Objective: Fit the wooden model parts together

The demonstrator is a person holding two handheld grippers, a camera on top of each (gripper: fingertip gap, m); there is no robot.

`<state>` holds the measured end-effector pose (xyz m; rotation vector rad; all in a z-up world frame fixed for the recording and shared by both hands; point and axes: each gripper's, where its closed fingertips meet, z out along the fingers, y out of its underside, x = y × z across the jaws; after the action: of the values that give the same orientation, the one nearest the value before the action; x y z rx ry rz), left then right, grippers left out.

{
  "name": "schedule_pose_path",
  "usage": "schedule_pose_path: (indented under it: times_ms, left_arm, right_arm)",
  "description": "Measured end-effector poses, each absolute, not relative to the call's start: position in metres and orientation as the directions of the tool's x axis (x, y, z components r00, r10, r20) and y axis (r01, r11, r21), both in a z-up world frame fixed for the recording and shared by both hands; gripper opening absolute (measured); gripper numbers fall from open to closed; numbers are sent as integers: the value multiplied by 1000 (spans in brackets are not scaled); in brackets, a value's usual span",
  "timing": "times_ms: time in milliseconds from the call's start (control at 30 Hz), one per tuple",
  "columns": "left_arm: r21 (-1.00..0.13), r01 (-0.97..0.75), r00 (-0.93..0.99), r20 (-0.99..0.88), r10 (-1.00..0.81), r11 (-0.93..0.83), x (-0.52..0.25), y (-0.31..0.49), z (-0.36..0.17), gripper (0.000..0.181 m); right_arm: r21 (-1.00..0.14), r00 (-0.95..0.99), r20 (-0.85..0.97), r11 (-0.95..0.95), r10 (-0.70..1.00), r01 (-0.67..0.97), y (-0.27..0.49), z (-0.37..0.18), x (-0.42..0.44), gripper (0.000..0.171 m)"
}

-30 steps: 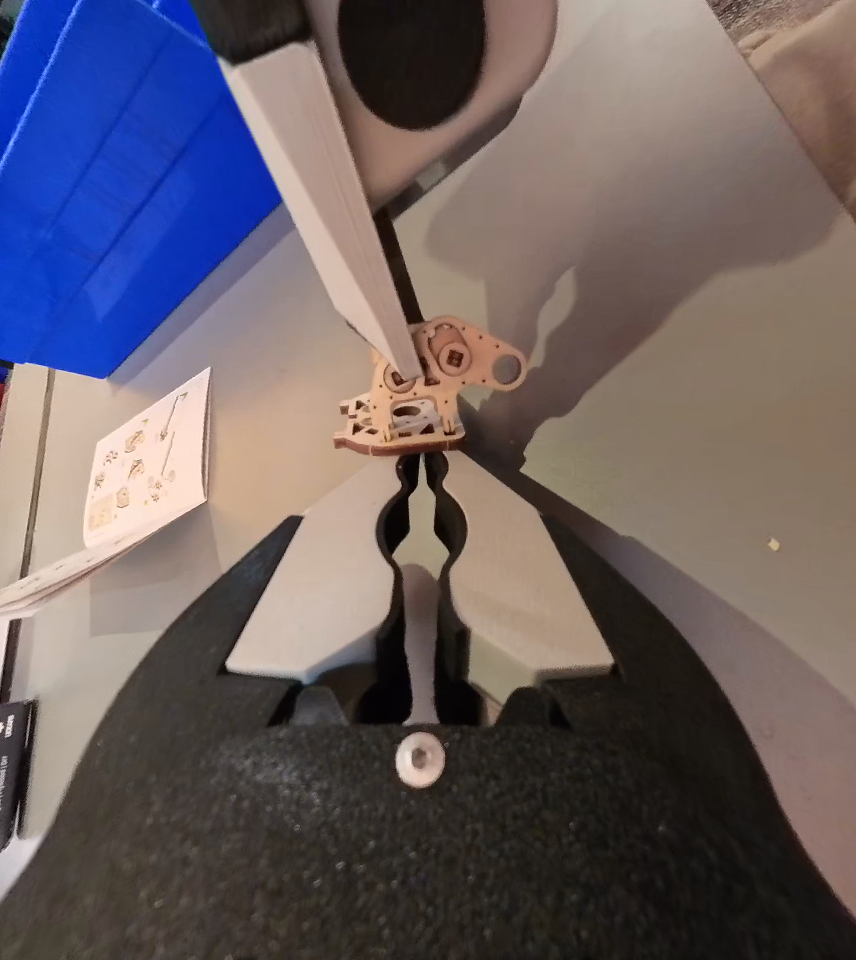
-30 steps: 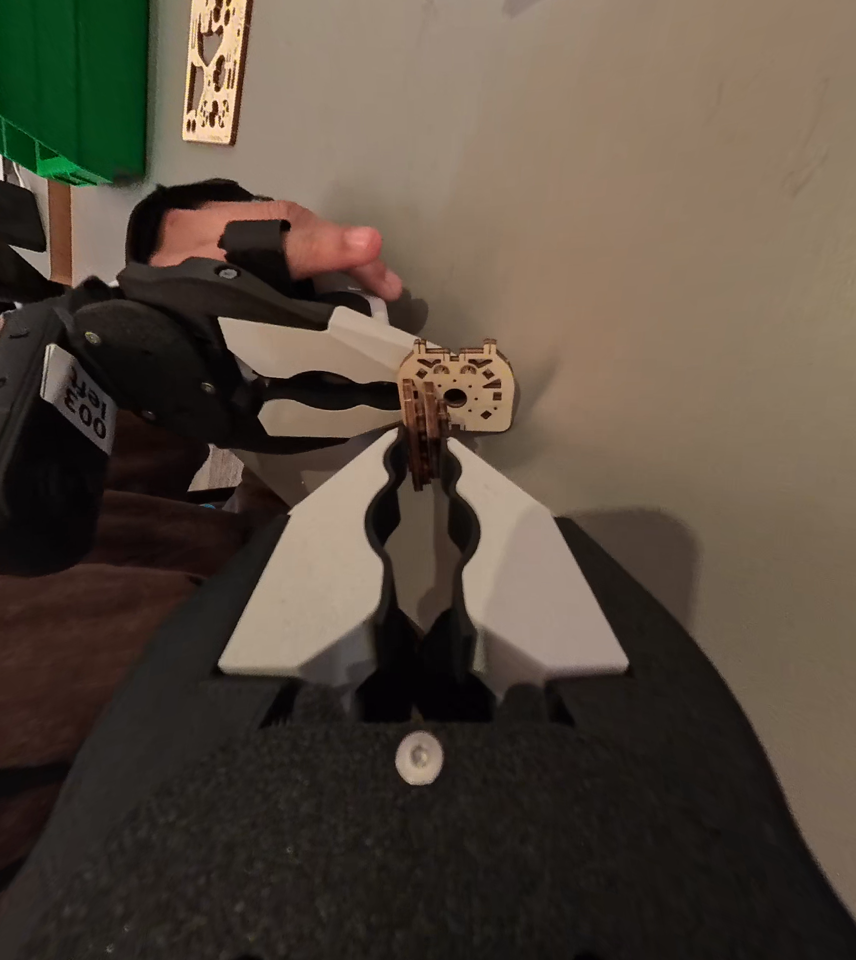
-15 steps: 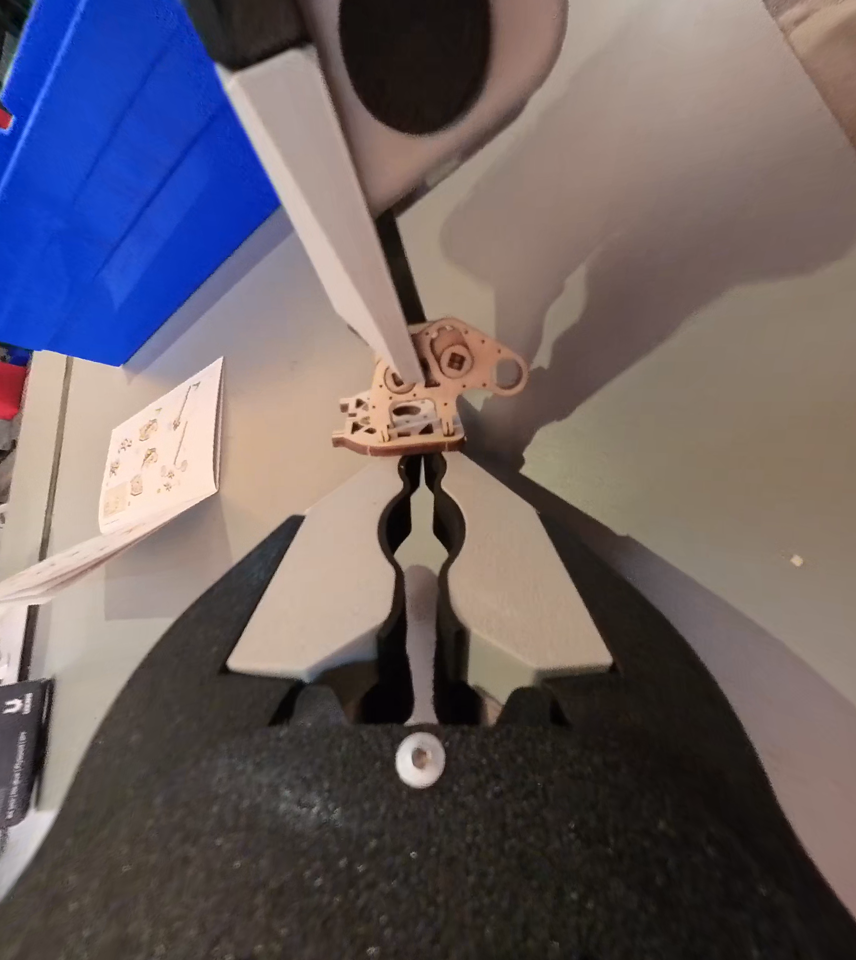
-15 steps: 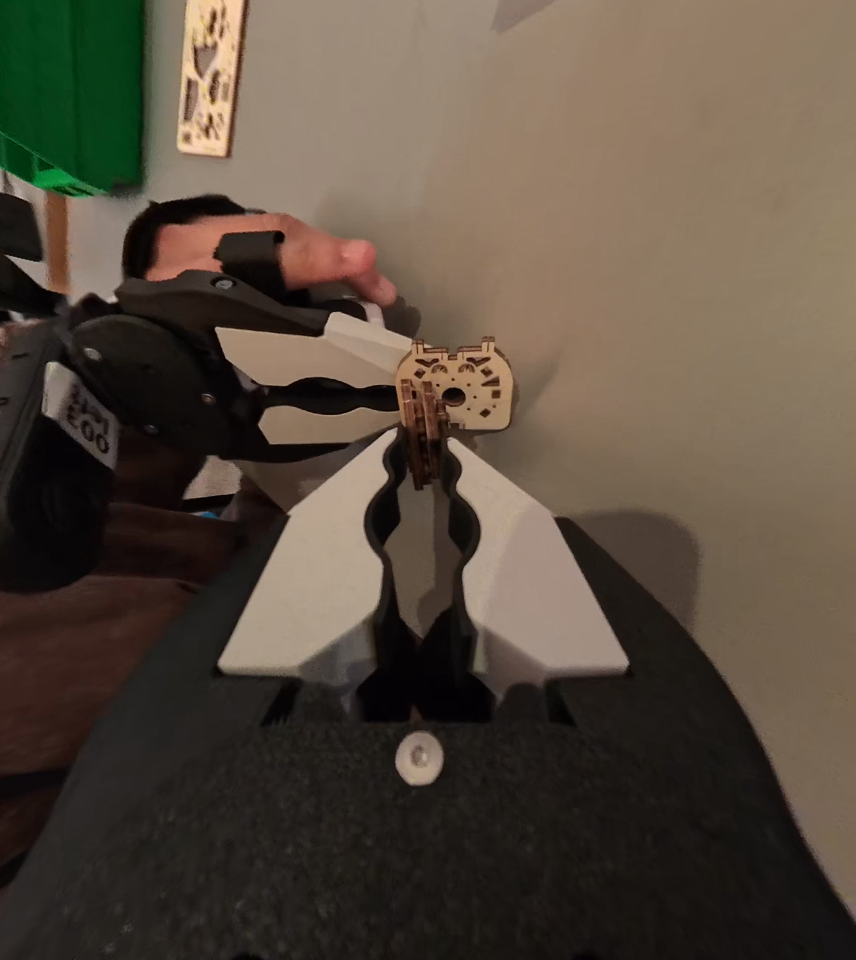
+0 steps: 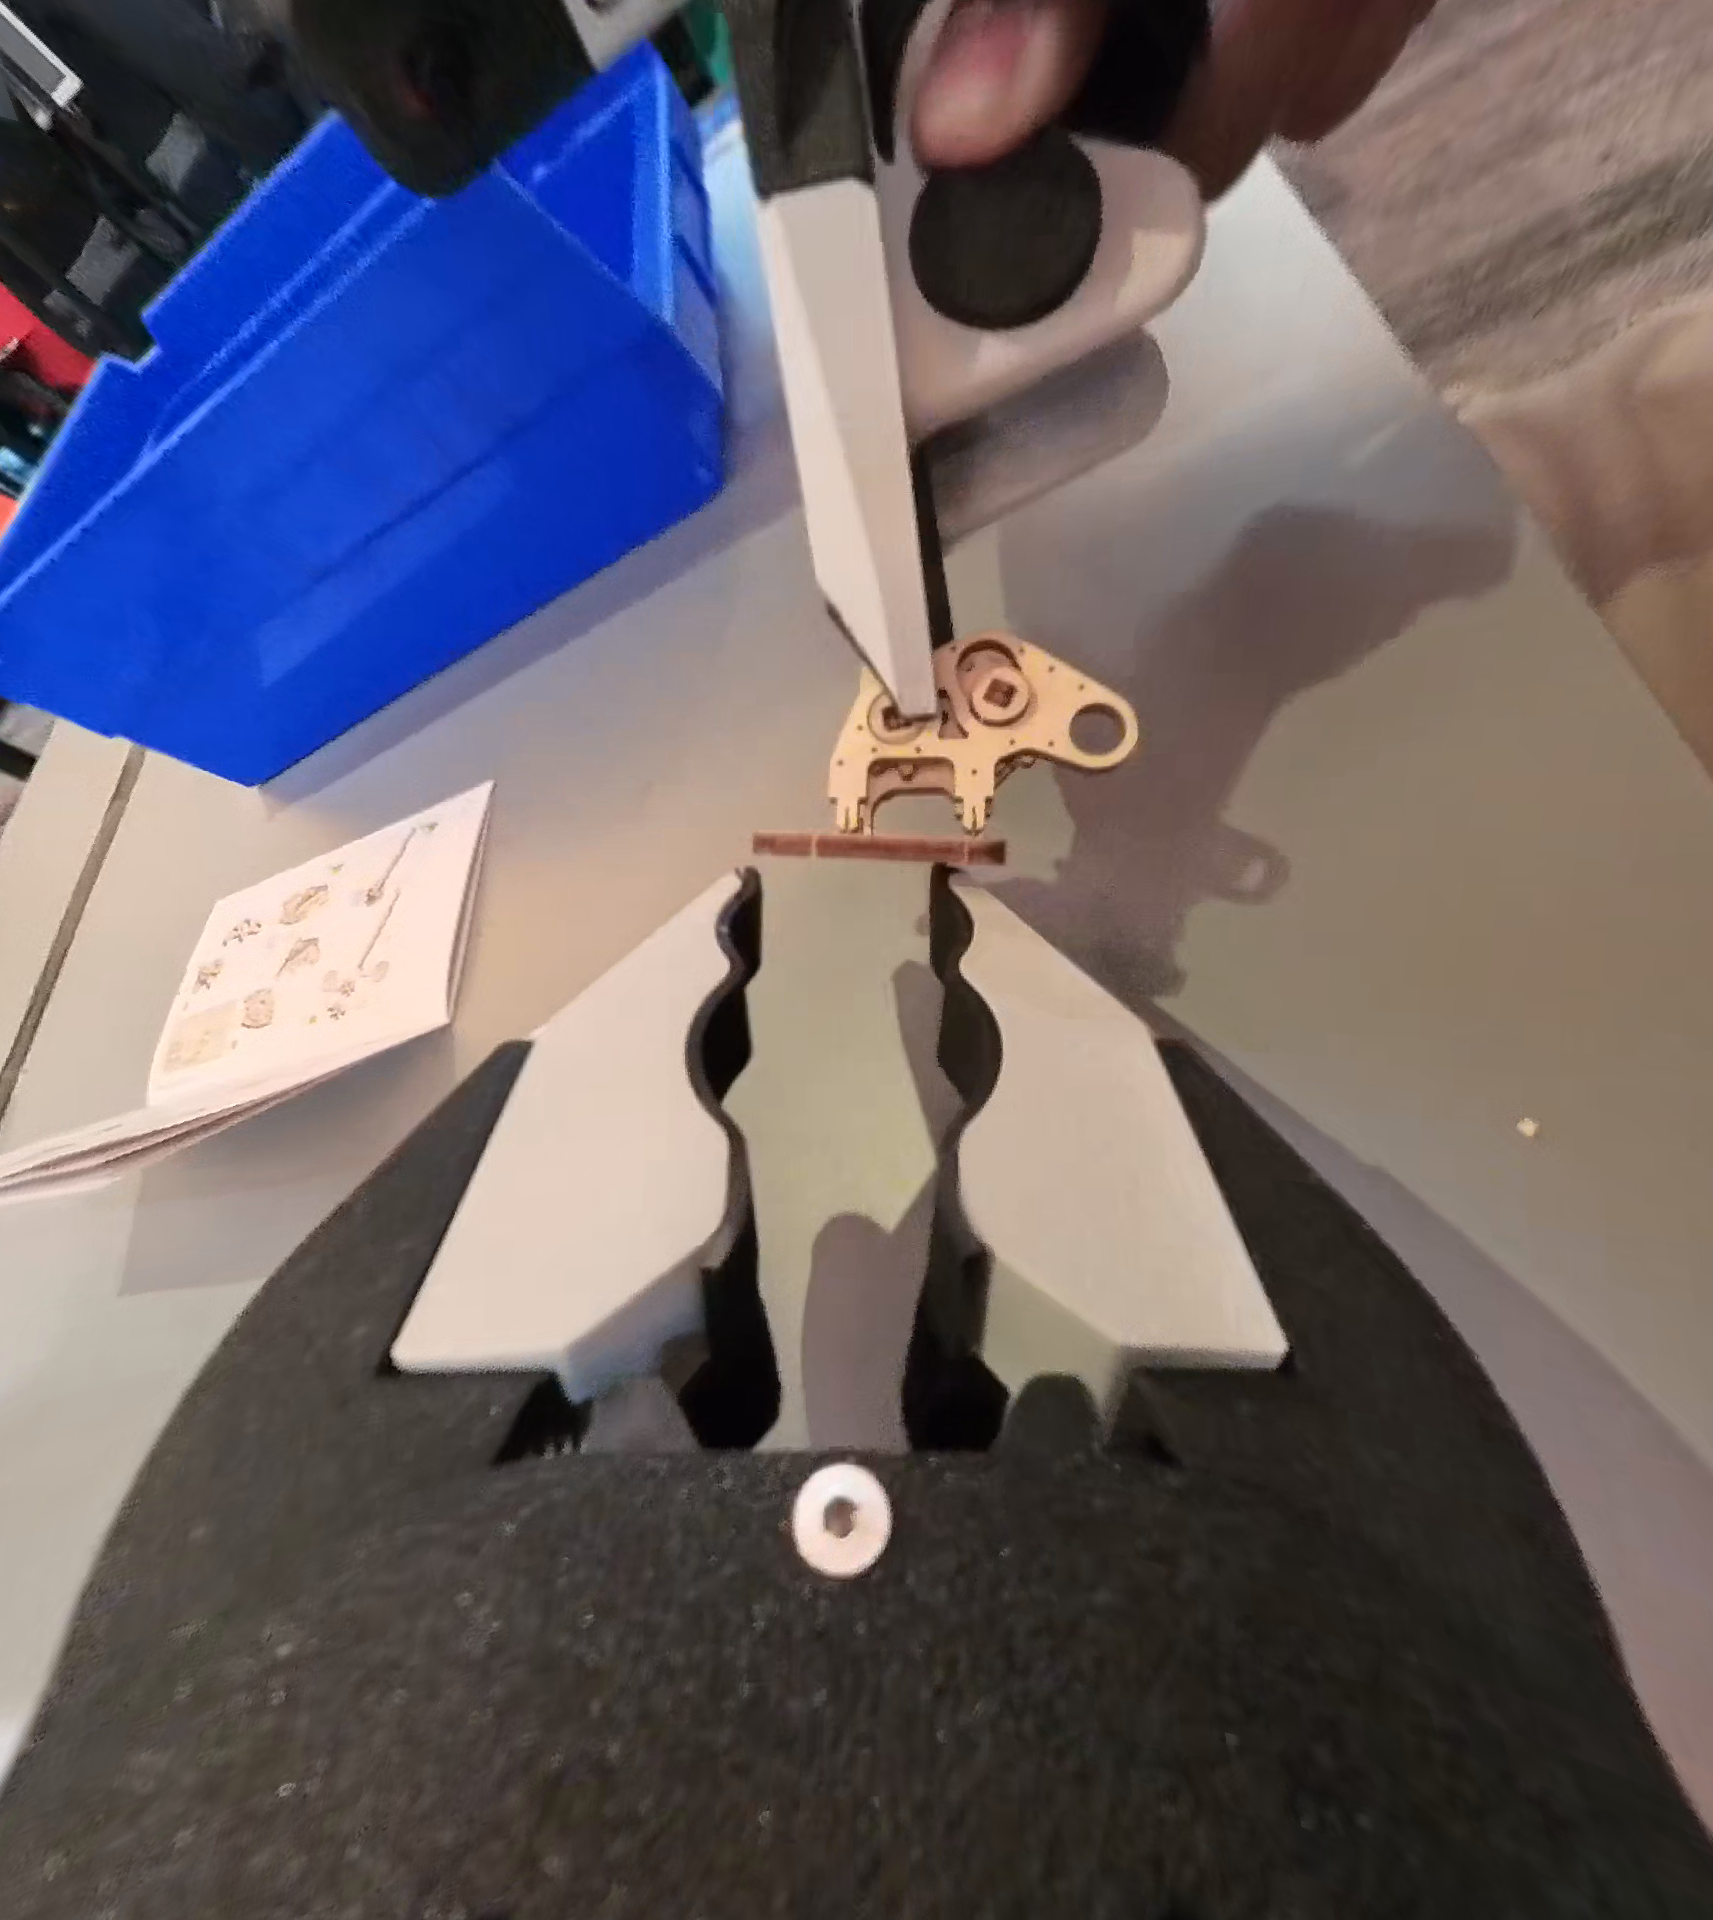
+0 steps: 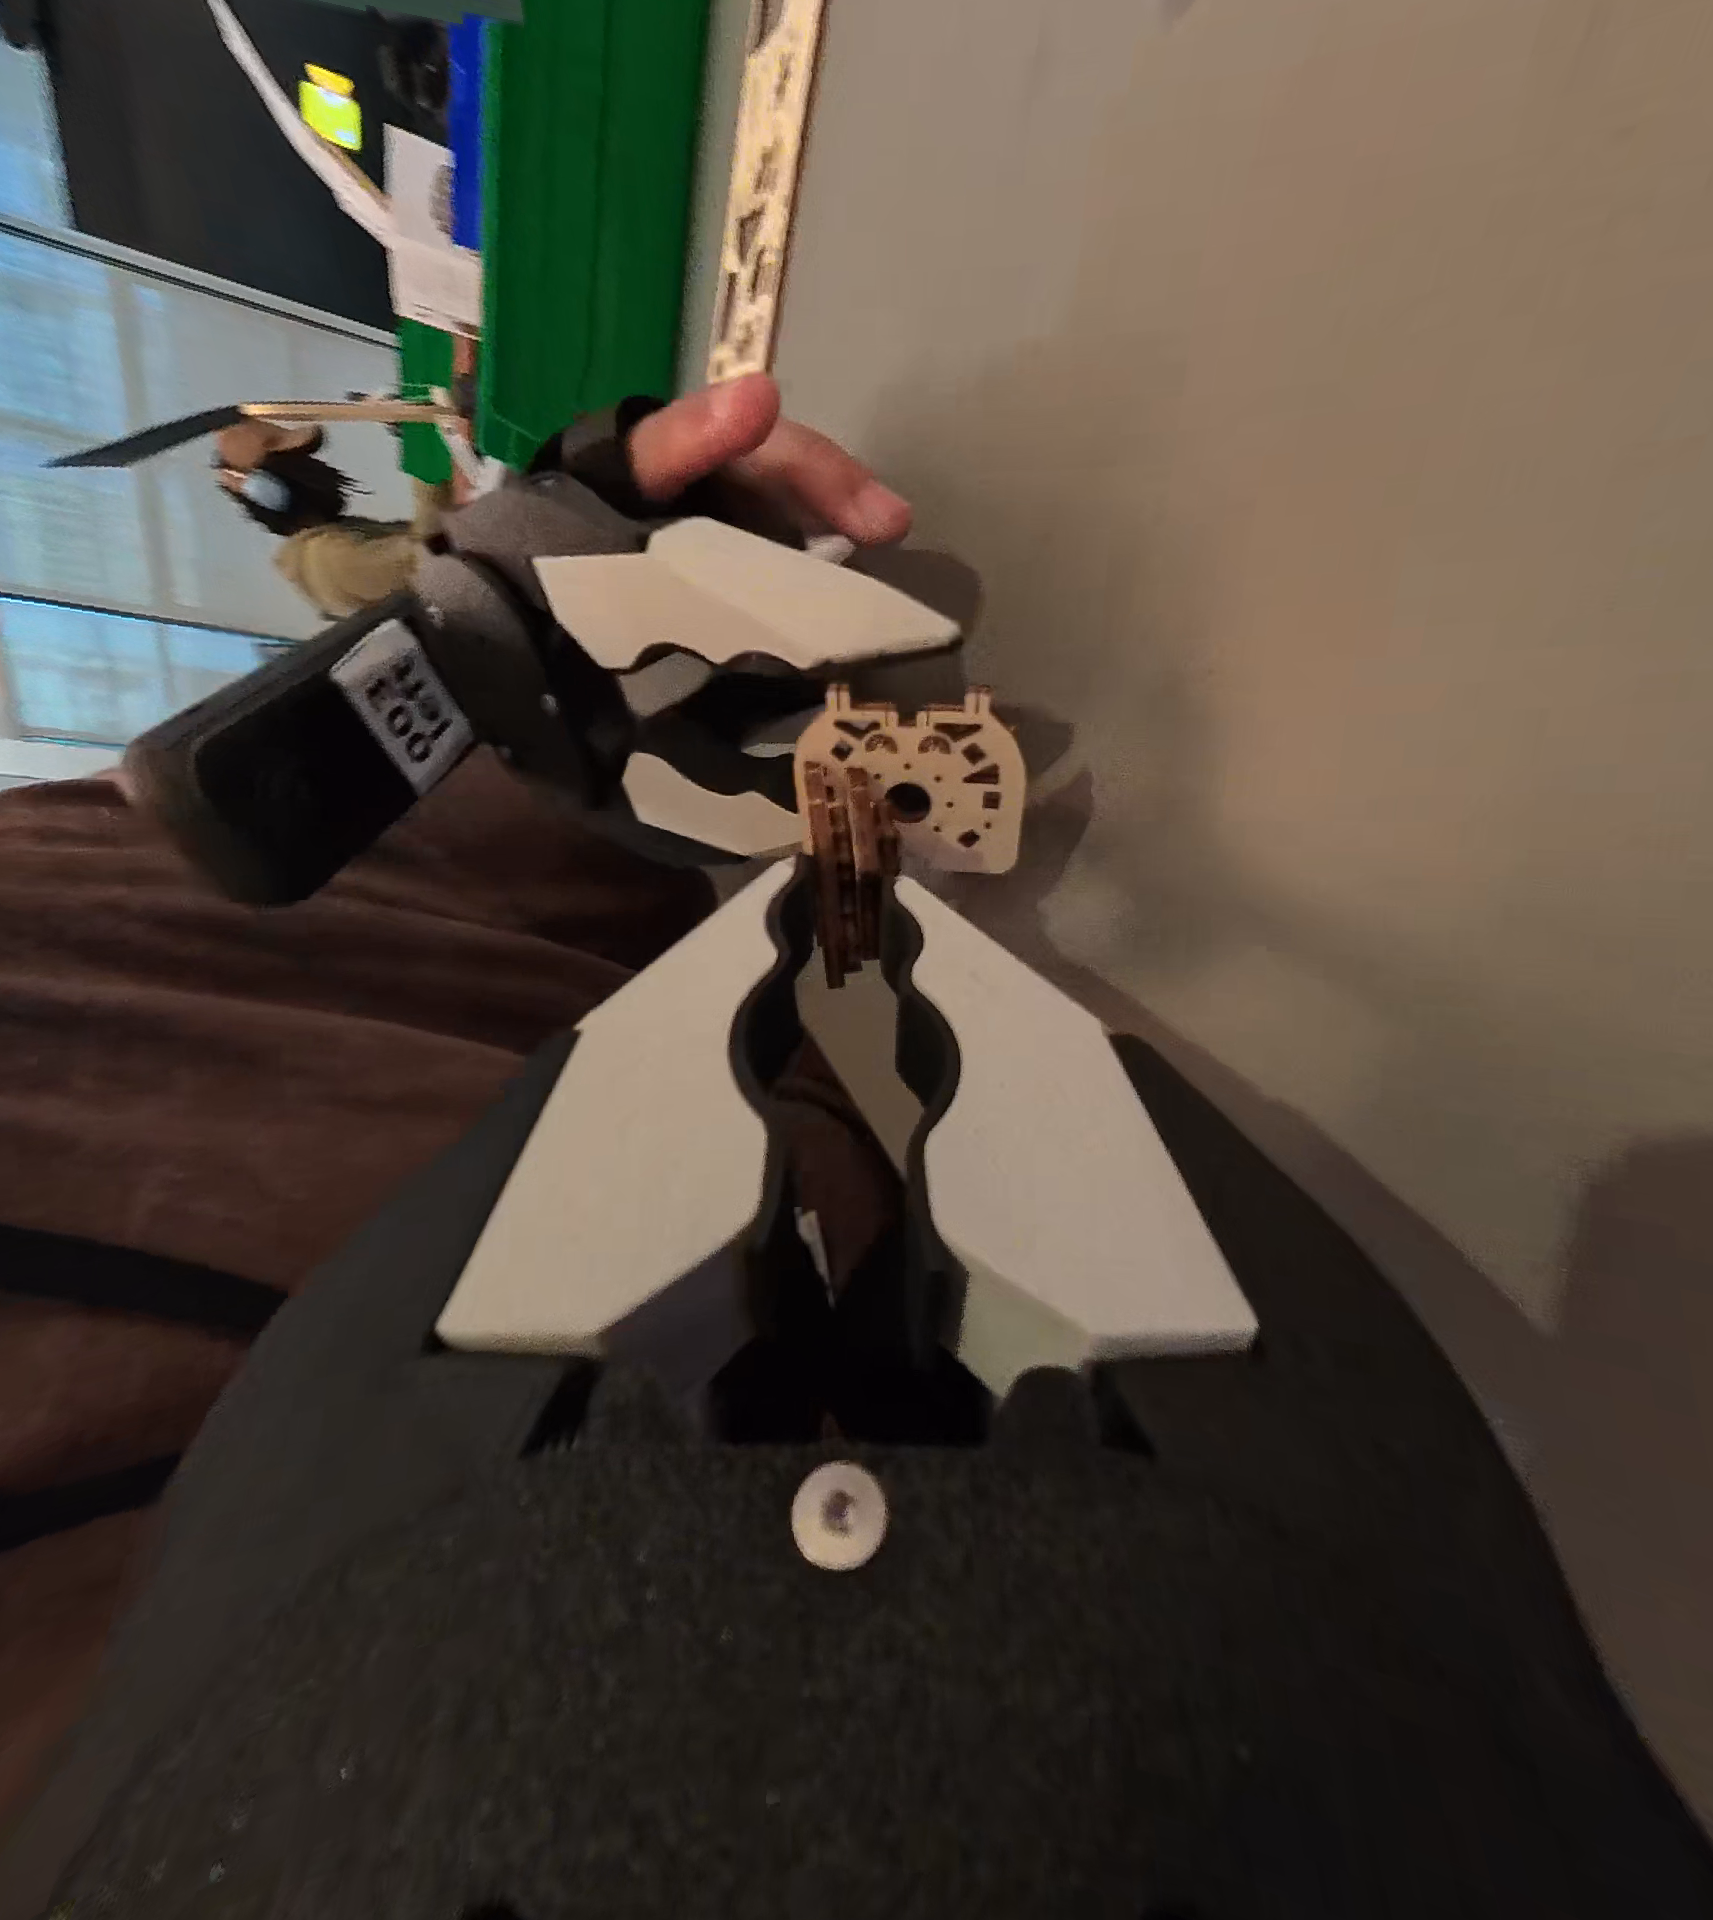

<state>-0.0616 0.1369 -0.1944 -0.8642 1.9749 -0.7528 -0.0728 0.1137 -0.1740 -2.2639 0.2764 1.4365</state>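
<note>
Progress looks late: side plate [image 5: 987,727] sits with tabs in base plate [image 5: 878,849], assy in air above table [image 5: 1454,1039], pinched by R gripper [image 6: 847,883]; L gripper [image 5: 844,896] spread, off the wood. R view alone shows base plate's face; L view its edge & booklet [image 5: 312,956]

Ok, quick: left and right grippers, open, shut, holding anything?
Left gripper: open, holding nothing; the wooden model assembly sits just beyond its fingertips.
Right gripper: shut on the wooden model assembly.
</note>
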Motion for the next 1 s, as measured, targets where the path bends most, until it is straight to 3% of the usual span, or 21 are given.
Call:
schedule_pose_path:
  times_ms: [267, 600, 767, 1000]
  left_arm:
    - [-807, -203, -435, -433, -790, 554, -75, 129, -176, 32]
    - [-760, -263, -493, -423, -760, 594, -87, 127, -196, 35]
    - [-752, -351, -522, -338, -783, 558, -93, 129, -208, 46]
    - [-756, -324, -530, -354, -771, 569, -97, 125, -204, 43]
  right_arm:
    - [-208, 266, -958, -893, 104, -400, 109, -159, -85, 12]
    - [-166, 292, -955, -913, 54, -373, 110, -178, -95, 12]
    - [-156, 337, -941, -920, 28, -360, 110, -189, -97, 11]
    - [-145, 305, -952, -920, 29, -363, 111, -187, -99, 11]
